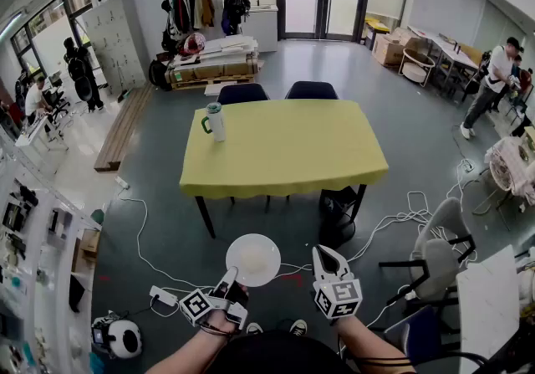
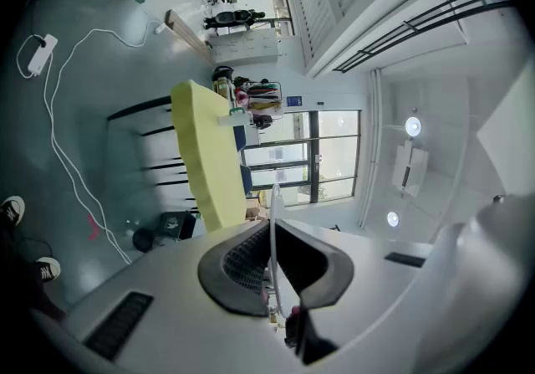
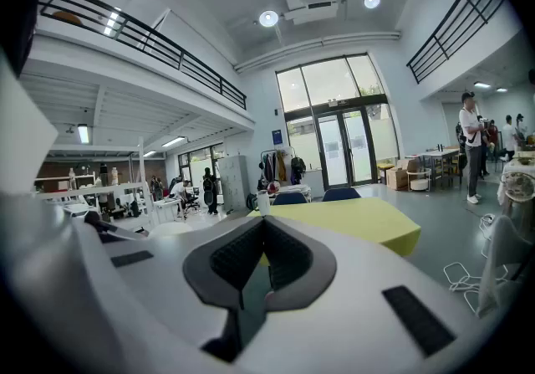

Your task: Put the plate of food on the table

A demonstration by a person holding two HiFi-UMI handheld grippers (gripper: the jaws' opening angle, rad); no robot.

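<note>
A white plate [image 1: 253, 259] hangs level above the grey floor, short of the near edge of the yellow table [image 1: 284, 146]. My left gripper [image 1: 229, 278] is shut on the plate's near-left rim. In the left gripper view the picture is rolled sideways, and the plate's rim [image 2: 273, 205] shows as a thin white line pinched between the dark pads of the left gripper [image 2: 272, 228]. I cannot see any food on the plate. My right gripper [image 1: 324, 253] is beside the plate on its right, shut with nothing in it. The right gripper [image 3: 262, 222] points at the table [image 3: 359, 222].
A white bottle with a green handle [image 1: 216, 121] stands at the table's far left. Two dark chairs [image 1: 276, 92] are tucked in behind it. White cables [image 1: 401, 217] trail over the floor. A grey chair [image 1: 439, 259] stands at the right and shelves [image 1: 33, 255] at the left. People stand far off.
</note>
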